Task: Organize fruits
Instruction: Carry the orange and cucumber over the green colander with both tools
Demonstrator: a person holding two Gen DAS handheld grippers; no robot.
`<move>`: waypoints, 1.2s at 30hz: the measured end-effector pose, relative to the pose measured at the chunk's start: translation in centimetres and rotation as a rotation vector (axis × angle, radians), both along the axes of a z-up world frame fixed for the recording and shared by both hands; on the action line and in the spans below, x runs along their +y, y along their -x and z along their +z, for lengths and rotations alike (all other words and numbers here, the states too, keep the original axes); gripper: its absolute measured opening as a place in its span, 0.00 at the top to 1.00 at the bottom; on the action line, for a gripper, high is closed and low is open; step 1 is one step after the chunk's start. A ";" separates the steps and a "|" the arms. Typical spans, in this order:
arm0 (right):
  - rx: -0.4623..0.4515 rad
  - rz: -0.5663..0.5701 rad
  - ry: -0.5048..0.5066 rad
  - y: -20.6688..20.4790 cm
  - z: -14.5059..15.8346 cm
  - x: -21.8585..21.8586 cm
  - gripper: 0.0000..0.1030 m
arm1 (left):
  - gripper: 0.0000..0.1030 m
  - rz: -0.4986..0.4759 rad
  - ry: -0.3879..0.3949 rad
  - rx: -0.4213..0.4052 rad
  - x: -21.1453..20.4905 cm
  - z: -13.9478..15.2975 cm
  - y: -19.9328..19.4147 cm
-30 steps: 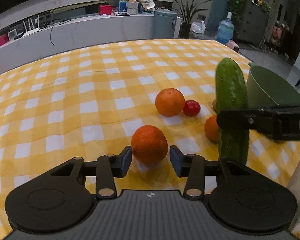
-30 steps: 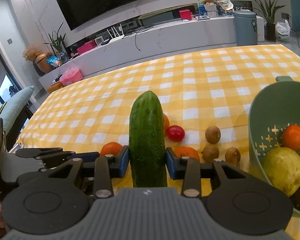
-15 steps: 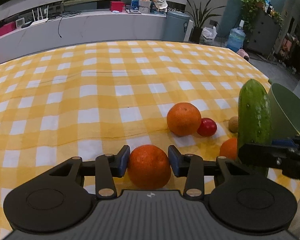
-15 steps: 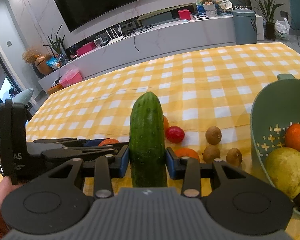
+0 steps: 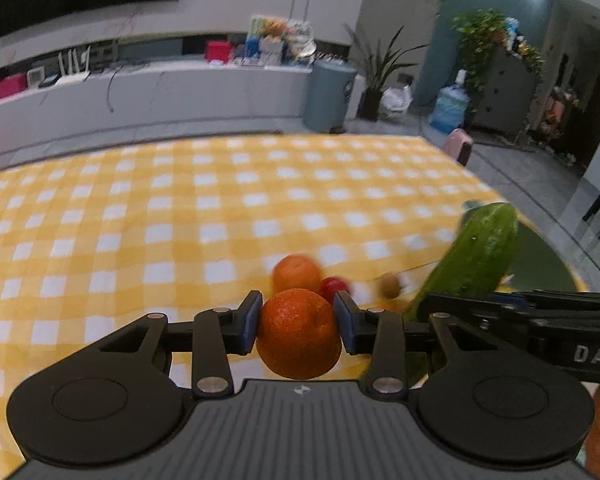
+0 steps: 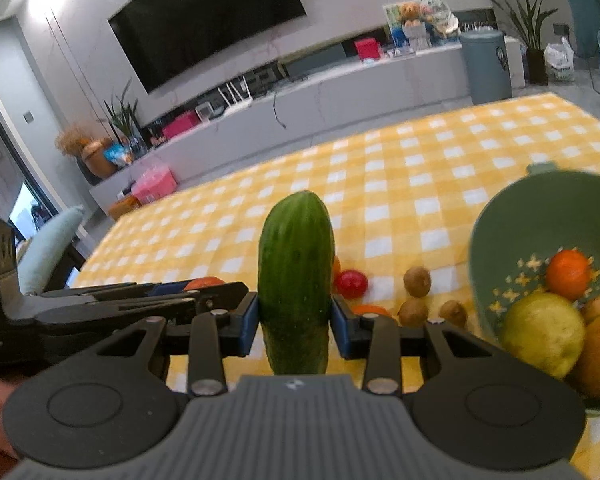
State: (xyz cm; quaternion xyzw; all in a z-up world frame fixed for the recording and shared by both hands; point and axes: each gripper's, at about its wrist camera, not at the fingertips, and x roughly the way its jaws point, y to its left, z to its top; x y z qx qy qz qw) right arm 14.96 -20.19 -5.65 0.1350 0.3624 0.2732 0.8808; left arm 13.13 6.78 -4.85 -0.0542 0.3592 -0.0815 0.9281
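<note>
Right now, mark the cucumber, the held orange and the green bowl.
cucumber (image 6: 296, 276): right wrist view, mid-body above the gripper pads.
held orange (image 5: 298, 332): left wrist view, centre of its front face.
green bowl (image 6: 500, 240): right wrist view, bare inner wall near left rim.

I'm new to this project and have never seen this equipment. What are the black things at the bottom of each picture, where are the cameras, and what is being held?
There is no robot here. A person holds a two-finger clamp tool in each hand, and each tool has a wide-angle camera looking forward along its fingers, so the black parts are the tool itself.

In the left tool's picture, the left gripper has a round orange between its blue pads, which are closing on it.

In the right tool's picture, the right gripper clamps a dark green cucumber upright.

On the yellow-and-white checked tablecloth lie a red tomato, three small brown kiwis and more oranges. A green bowl on the right already holds fruit.
</note>
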 end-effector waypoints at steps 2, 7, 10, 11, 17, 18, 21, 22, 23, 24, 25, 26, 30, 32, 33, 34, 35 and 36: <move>-0.028 -0.009 -0.010 0.5 1.2 -1.3 0.66 | 0.57 -0.020 0.007 -0.018 -1.1 1.2 0.3; -0.103 -0.041 0.004 1.3 4.0 -5.4 0.66 | 0.57 -0.062 0.012 -0.043 -4.2 3.5 0.1; -0.146 -0.073 0.035 1.4 5.5 -8.2 0.66 | 0.57 -0.090 0.030 -0.050 -6.3 4.6 -0.6; -0.156 -0.088 0.044 1.3 5.9 -9.4 0.66 | 0.57 -0.098 0.029 -0.053 -7.0 4.8 -0.9; -0.191 -0.173 0.136 -0.1 7.0 -14.9 0.66 | 0.57 -0.175 0.036 -0.060 -12.0 5.3 -2.9; -0.190 -0.181 0.154 -0.4 6.9 -15.4 0.66 | 0.57 -0.187 0.030 -0.061 -12.8 5.1 -3.2; -0.162 -0.196 0.200 -1.9 6.1 -16.9 0.66 | 0.57 -0.226 0.004 -0.053 -15.2 4.3 -4.4; -0.153 -0.196 0.219 -2.4 5.7 -17.3 0.66 | 0.57 -0.236 0.000 -0.050 -15.7 4.0 -4.6; -0.146 -0.195 0.243 -2.9 5.3 -17.6 0.66 | 0.57 -0.244 -0.009 -0.043 -16.3 3.6 -5.0; -0.140 -0.190 0.271 -3.3 4.9 -17.7 0.66 | 0.57 -0.249 -0.016 -0.035 -16.7 3.1 -5.2; -0.132 -0.183 0.302 -3.6 4.5 -17.7 0.66 | 0.57 -0.254 -0.024 -0.026 -17.1 2.7 -5.7; -0.121 -0.177 0.327 -4.0 4.0 -17.6 0.66 | 0.57 -0.257 -0.032 -0.016 -17.4 2.3 -6.2; -0.052 -0.161 0.374 -5.2 2.2 -17.6 0.66 | 0.57 -0.264 -0.067 0.012 -18.2 0.8 -7.2; -0.033 -0.148 0.380 -5.5 1.4 -17.6 0.66 | 0.57 -0.273 -0.087 0.018 -18.4 0.3 -7.3; -0.022 -0.142 0.386 -5.7 1.1 -17.4 0.66 | 0.57 -0.276 -0.090 0.024 -18.4 0.0 -7.6; -0.008 -0.138 0.393 -5.9 0.7 -17.2 0.66 | 0.57 -0.277 -0.088 0.031 -18.3 -0.1 -7.6; 0.007 -0.134 0.398 -6.3 0.3 -17.1 0.66 | 0.57 -0.278 -0.085 0.038 -18.3 -0.4 -7.8; 0.020 -0.132 0.401 -6.6 -0.1 -16.9 0.66 | 0.57 -0.279 -0.085 0.044 -18.2 -0.6 -8.1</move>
